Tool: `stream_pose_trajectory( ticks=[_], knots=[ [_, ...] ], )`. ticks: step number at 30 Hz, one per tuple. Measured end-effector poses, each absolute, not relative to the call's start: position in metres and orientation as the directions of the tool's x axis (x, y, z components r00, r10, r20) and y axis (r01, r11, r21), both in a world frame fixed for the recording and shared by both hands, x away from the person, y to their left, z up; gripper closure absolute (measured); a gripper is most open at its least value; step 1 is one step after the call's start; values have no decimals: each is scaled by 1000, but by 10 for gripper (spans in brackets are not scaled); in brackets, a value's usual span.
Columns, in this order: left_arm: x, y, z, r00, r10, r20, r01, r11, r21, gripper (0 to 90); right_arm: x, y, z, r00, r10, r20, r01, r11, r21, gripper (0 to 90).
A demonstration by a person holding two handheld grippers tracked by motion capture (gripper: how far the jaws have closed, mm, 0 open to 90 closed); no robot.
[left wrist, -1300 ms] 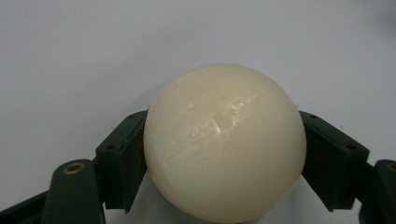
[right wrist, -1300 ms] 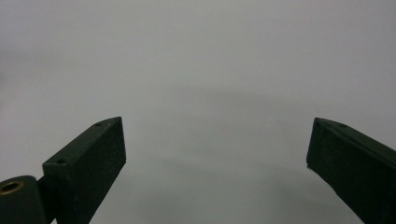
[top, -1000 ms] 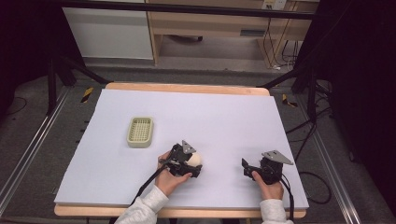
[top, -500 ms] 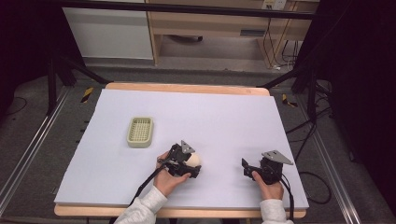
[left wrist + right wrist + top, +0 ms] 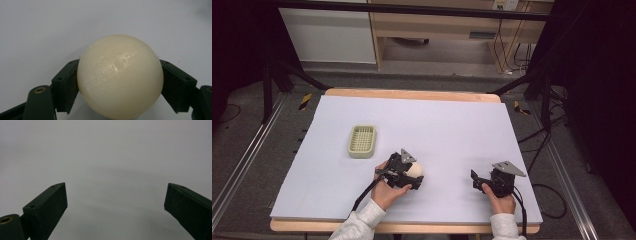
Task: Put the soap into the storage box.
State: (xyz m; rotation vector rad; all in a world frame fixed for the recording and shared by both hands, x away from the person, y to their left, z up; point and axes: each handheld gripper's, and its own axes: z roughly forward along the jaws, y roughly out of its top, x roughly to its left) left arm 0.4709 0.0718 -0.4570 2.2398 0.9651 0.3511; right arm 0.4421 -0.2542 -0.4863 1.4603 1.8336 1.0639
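The left gripper clamps a smooth cream ball low over the bench by narrow side contact, so it could squirt free and roll; the right gripper stands wide open, empty.

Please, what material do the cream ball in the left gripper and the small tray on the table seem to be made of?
The ball looks like smooth wax or plastic: glossy highlights and fine scuffs show, and it could be soap. The tray looks like moulded matte plastic, pale green, with a grid floor. The left gripper is shut on the ball.
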Motion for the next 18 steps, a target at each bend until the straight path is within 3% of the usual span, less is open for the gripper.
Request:
stream_pose_trajectory(
  ticks=[18],
  knots=[
    [472,99,-442,661,751,-7,554,-482,678,239,442,-254,-486,-250,967,50,524,92,847,51]
  ],
)
